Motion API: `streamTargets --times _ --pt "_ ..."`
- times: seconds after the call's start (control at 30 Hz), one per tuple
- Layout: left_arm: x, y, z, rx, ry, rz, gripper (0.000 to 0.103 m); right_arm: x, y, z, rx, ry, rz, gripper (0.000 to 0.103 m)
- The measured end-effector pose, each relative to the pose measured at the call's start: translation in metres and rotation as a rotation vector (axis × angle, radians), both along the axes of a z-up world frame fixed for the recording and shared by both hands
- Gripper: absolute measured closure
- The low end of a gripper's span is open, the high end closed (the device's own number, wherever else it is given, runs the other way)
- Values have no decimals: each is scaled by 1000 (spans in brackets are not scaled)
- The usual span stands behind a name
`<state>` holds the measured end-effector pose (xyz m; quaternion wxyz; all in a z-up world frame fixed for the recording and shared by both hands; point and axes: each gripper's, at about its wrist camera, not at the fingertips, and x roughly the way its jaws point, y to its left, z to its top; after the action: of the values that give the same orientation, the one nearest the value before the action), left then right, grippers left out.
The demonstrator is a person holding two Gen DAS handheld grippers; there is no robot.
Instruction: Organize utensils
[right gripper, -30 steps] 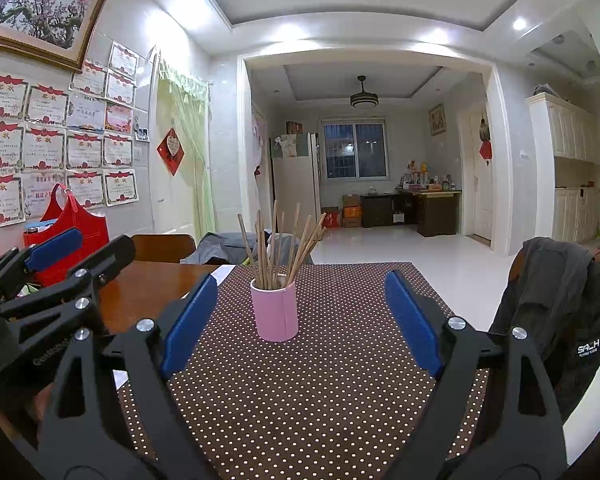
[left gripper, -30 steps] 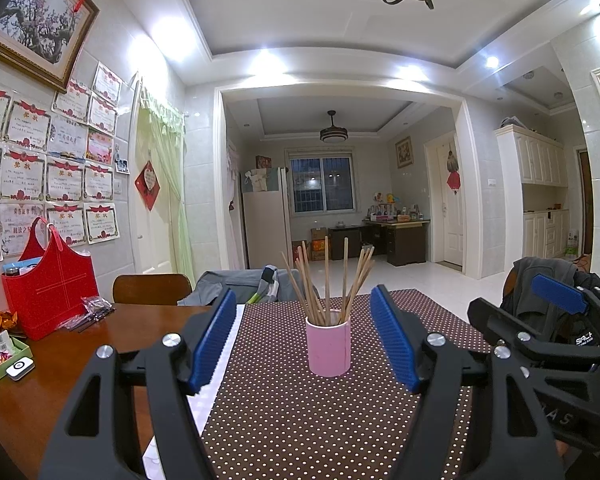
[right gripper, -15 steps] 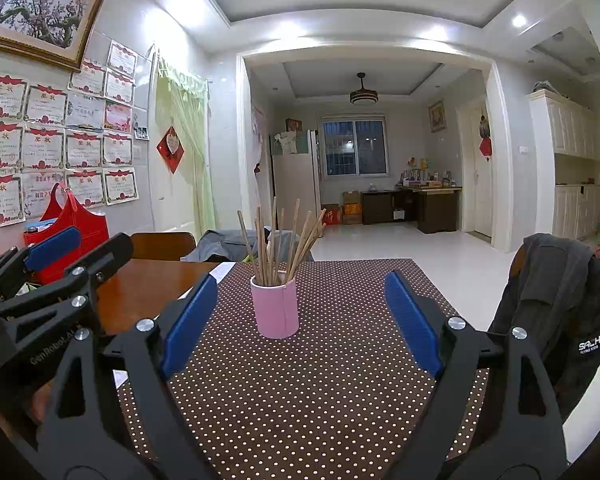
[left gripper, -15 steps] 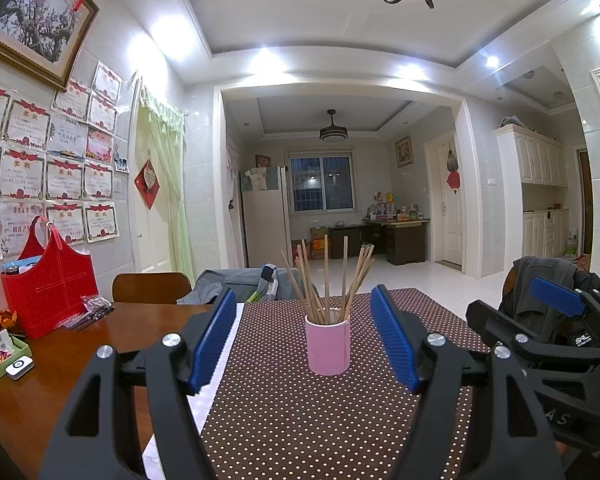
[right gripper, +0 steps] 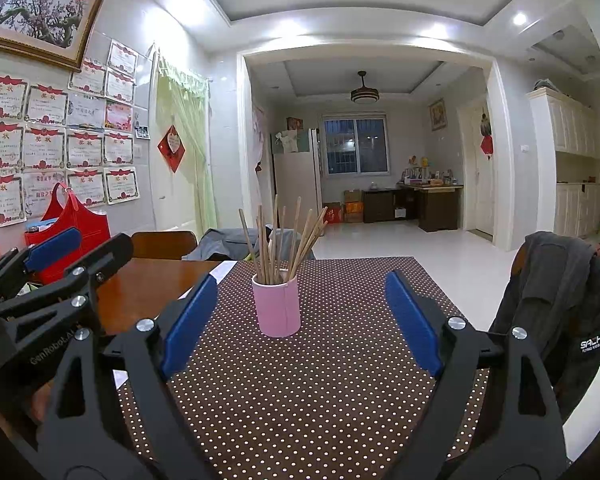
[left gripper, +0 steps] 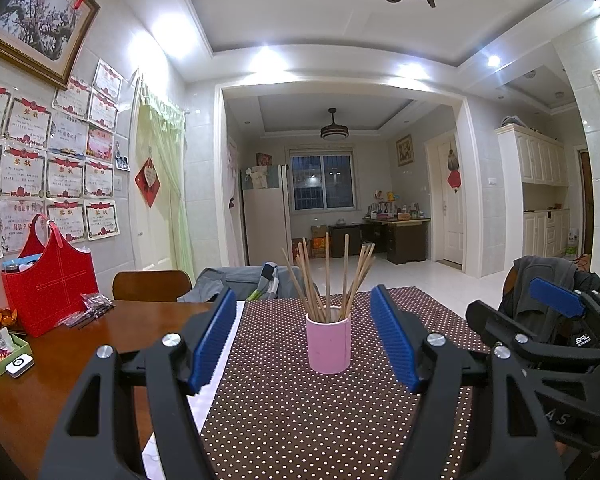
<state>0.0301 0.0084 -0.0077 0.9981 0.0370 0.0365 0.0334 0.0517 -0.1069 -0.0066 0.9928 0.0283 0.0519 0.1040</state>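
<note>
1. Pink cup stands upright on the desk, mid-way across the dotted cloth, w/ a bunch of wooden chopsticks fanned out of its top, tips up.
2. From the right wrist view the same cup sits a bit left of centre, chopsticks leaning every which way inside it.
3. Left gripper: fingers wide apart, blue pads either side of the cup in the view but well short of it, nothing between them, nothing touched.
4. Right gripper: fingers also wide apart, empty; cup is ahead of them, not in contact.
5. Both grippers are side by side, pointing roughly level at the cup; each shows at the edge of the other's view – right one at far right, left one at far left.
6. Cloth is brown w/ white dots & covers the right part of the wooden desk; bare wood to the left.
7. On the bare wood by the wall: red tote bag, small plastic packets just beside it, a green tray w/ odds & ends nearer the edge.
8. Wooden chair back at the far side of the desk; dark jacket draped over a chair on the right.
9. Left wall: framed blossom picture above rows of certificates.
</note>
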Motion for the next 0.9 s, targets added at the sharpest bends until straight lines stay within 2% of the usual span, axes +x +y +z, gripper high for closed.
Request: streamTargets --times 0.9 --pt "0 1 0 1 1 0 34 1 2 2 3 6 0 19"
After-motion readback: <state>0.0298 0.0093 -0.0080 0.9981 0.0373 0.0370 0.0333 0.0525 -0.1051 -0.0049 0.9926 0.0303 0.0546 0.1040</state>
